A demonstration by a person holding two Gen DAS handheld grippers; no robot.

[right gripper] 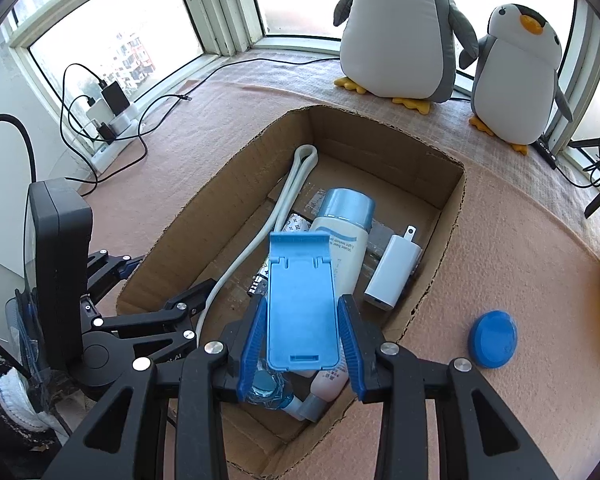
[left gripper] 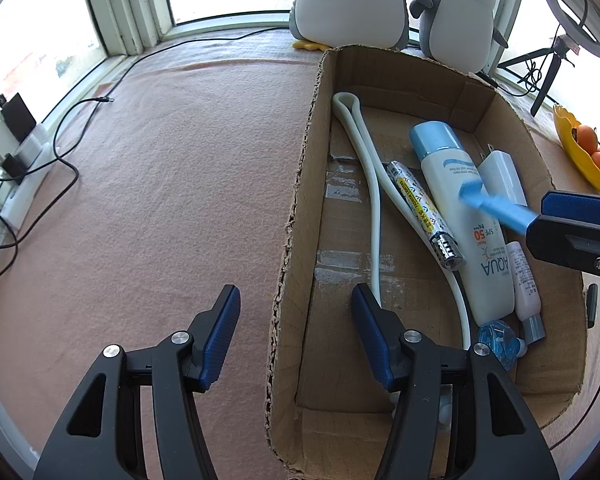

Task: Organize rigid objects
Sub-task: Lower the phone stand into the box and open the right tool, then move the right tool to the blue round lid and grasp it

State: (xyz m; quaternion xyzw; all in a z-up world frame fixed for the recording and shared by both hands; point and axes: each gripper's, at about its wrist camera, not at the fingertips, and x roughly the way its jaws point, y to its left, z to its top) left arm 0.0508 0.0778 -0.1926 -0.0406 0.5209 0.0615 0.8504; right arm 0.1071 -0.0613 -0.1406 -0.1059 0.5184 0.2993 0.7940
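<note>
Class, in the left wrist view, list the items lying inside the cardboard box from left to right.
Pale looped strap → patterned lighter → sunscreen bottle → white charger.

Black plastic left gripper [left gripper: 296,312] and right gripper [right gripper: 302,338], blue ribbed jaws, silver round screws

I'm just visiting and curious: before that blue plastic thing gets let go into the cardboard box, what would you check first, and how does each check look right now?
1. Right gripper holds the blue phone stand between both pads: ok.
2. Stand is over the cardboard box, not the cloth: ok.
3. Bare floor beneath it: not ok; the sunscreen bottle and small tube lie there.
4. Left gripper out of the way: cannot tell; it is open, straddling the box's wall.
5. Everything collected: not ok; a blue round lid sits outside.
</note>
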